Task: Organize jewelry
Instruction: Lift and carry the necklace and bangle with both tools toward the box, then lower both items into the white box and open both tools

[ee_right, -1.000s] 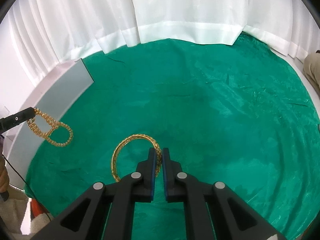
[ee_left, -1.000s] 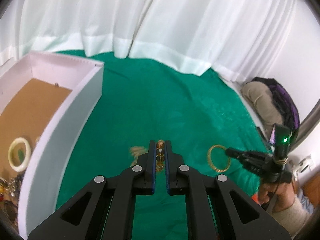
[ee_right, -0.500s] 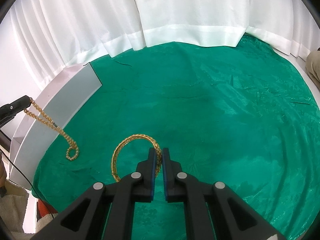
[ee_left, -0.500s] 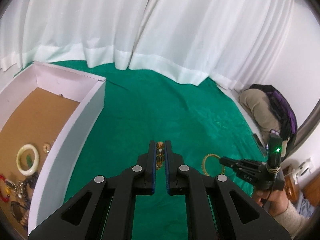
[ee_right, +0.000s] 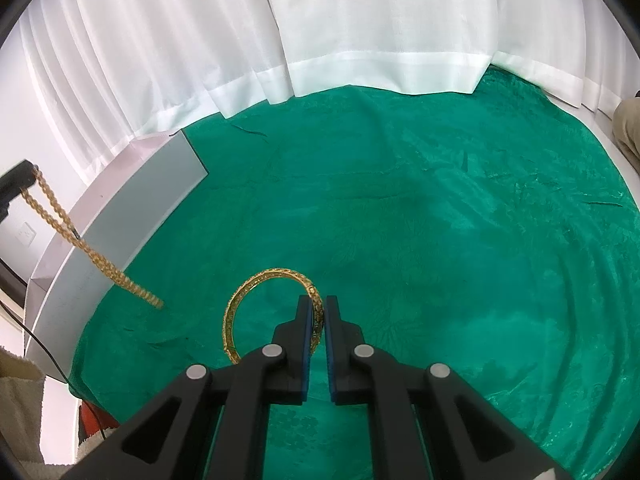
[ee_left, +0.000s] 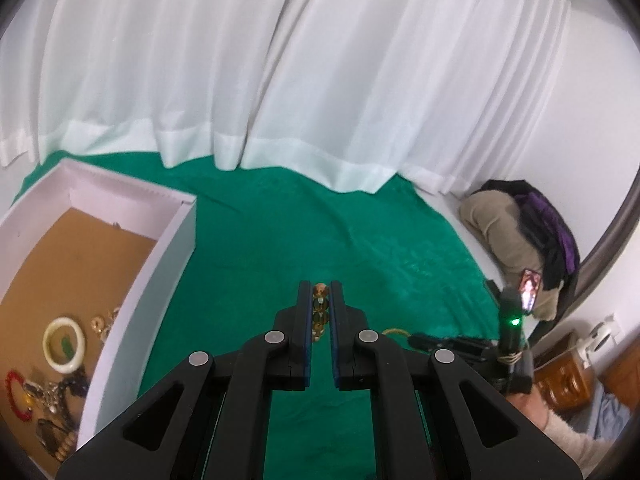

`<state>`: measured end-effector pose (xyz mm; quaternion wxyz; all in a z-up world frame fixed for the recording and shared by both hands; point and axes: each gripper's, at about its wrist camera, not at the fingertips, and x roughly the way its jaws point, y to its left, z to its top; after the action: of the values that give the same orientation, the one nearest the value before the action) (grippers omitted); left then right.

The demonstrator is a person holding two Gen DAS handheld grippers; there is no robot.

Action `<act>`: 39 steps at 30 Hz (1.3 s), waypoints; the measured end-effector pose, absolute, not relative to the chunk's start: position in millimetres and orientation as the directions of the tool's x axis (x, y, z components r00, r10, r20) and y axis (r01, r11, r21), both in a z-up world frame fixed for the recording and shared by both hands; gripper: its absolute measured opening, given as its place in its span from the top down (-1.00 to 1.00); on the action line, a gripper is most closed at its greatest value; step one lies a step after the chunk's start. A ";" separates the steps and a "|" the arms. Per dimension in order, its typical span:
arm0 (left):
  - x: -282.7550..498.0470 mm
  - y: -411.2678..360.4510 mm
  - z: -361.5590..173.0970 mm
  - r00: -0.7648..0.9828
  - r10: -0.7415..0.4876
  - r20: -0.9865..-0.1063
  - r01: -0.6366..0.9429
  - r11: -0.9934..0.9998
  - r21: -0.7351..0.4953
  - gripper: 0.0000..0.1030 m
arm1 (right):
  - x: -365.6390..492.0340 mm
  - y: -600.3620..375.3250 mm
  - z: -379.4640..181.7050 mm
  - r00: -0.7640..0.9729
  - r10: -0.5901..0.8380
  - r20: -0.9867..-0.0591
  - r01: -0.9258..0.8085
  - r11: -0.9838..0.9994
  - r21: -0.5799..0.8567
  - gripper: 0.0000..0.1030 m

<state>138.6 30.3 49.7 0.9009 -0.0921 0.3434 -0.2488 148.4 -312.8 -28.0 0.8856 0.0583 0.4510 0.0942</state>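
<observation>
My left gripper (ee_left: 320, 292) is shut on a gold chain (ee_left: 320, 312) and holds it high above the green cloth. In the right wrist view the chain (ee_right: 80, 240) hangs straight down from the left gripper's tip (ee_right: 16, 176) beside the white box (ee_right: 132, 216). My right gripper (ee_right: 318, 308) is shut on a gold bangle (ee_right: 256, 300) and holds it just above the cloth. In the left wrist view the right gripper (ee_left: 452, 342) sits low at the right, with a bit of the bangle (ee_left: 394, 332) showing.
The white box (ee_left: 168, 248) with a brown floor holds a pale jade bangle (ee_left: 64, 345), a red bead bracelet (ee_left: 16, 396) and several other pieces. White curtains (ee_right: 360, 32) hang behind the green cloth (ee_right: 440, 220). A bundle of clothes (ee_left: 520, 236) lies at the right.
My left gripper has risen with the gold chain, which has uncoiled from loops and now hangs straight. My right gripper has lifted slightly with the bangle.
</observation>
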 end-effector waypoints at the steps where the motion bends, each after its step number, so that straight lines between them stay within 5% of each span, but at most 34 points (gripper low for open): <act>1: 137.8 30.2 54.5 0.641 -0.516 -0.569 0.389 0.857 -0.339 0.90 | 148.2 -312.8 -27.6 0.577 0.221 -0.787 -0.115 0.975 0.190 0.88; 20: 108.0 68.5 143.5 0.717 -0.529 -0.454 0.412 0.847 -0.337 0.90 | 153.1 -291.2 11.8 0.615 0.274 -0.740 -0.197 0.961 0.192 0.88; 39: 92.0 196.3 188.2 0.842 -0.351 -0.409 0.215 0.914 -0.343 0.90 | 179.2 -158.0 74.4 0.575 0.450 -0.683 -0.480 0.862 0.164 0.88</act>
<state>92.0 196.3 188.2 0.9490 -0.1431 0.2380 -0.1493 179.2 -158.0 74.4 0.8872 -0.0194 0.3793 0.2621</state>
